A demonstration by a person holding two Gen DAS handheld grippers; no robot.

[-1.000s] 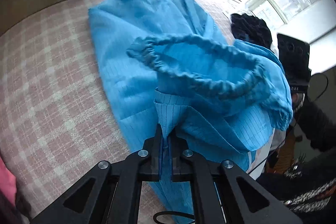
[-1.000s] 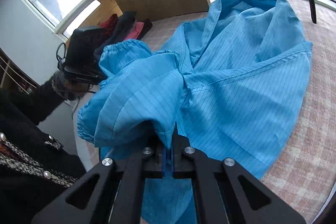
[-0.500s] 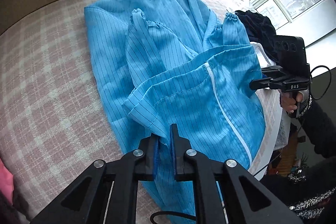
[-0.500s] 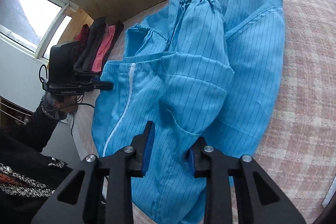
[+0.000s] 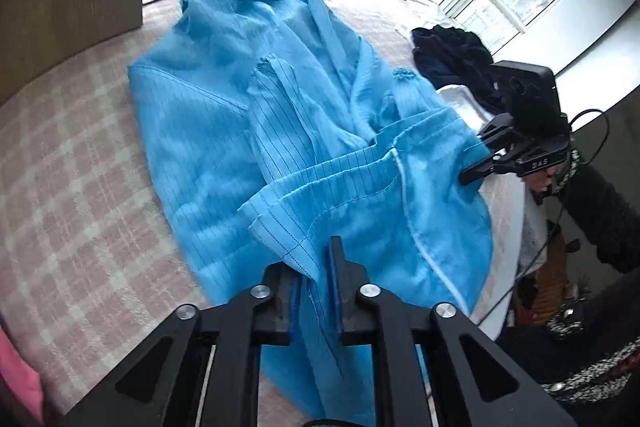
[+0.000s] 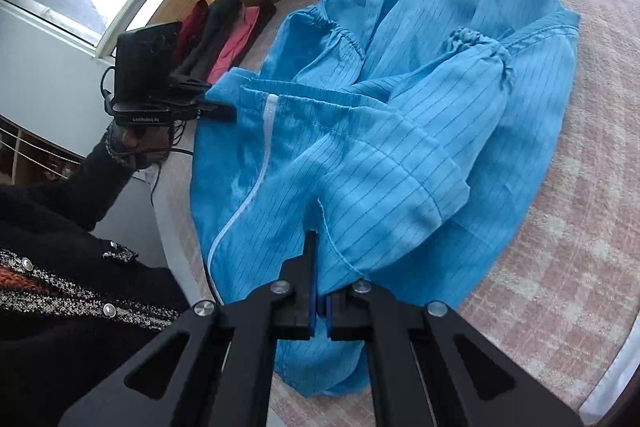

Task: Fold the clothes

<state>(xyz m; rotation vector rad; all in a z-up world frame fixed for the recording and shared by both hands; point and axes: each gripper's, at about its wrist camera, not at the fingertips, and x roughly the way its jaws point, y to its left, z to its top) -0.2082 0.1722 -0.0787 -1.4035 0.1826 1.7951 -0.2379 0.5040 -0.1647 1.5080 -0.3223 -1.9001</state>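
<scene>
Left gripper [image 5: 316,291]: we hold it low at the near edge of the blue garment [image 5: 240,131]; its jaws stand a little apart with a bunch of cloth between them, so we judge the hold loose, perhaps none at all.
Right gripper [image 6: 320,291]: here our jaws are nearly together, only a thin slit between the blue pads, and the near cloth runs down into that slit; we judge it pinched on the fabric.
Garment: it lies spread on the pink checked bed cover [image 5: 72,187], collar at the far end by the window, the hem end turned up over the body, the white zipper [image 6: 256,183] running toward us.
Sleeves: both elastic cuffs [image 6: 476,43] lie folded in over the chest, just beyond the turned-up hem.
Step in hand: we judge we are at the near fold line, either letting go or taking a fresh hold.
Doing it well: we want both grippers level, at matching points either side of the zipper, so the fold stays square.
Risk: an uneven pull would drag the sleeves out.
Other clothes: dark clothes [image 5: 452,63] lie to the far right, and folded clothes [image 6: 224,35] at the far left.
</scene>
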